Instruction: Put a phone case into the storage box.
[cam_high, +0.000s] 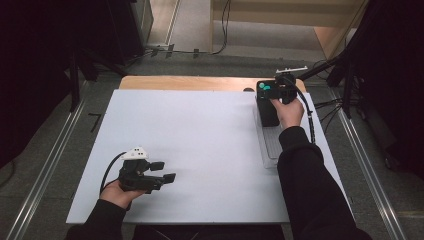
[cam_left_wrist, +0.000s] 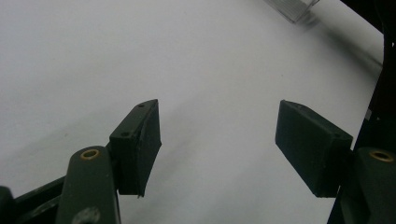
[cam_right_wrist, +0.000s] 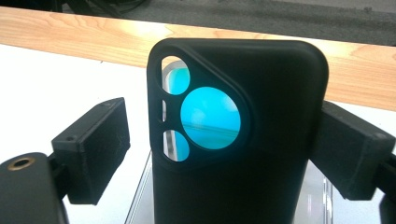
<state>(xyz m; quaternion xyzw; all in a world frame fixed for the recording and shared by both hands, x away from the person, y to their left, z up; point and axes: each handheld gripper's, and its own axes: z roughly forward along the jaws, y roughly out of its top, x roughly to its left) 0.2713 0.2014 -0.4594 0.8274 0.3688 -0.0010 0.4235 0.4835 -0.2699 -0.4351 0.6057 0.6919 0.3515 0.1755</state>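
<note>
Matte black phone case (cam_right_wrist: 243, 140), rounded corners, round cutouts.

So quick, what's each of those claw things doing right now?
Left gripper: open, nothing between its jaws.
Right gripper: open around the black phone case; left pad clearly off it.

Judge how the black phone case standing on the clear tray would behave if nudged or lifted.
The phone case stands upright on its narrow end, so a nudge would probably tip it. Light shows through its camera holes, so it looks hollow and likely light. Its matte rubbery surface should grip well; the right gripper straddles it, left pad apart.
</note>
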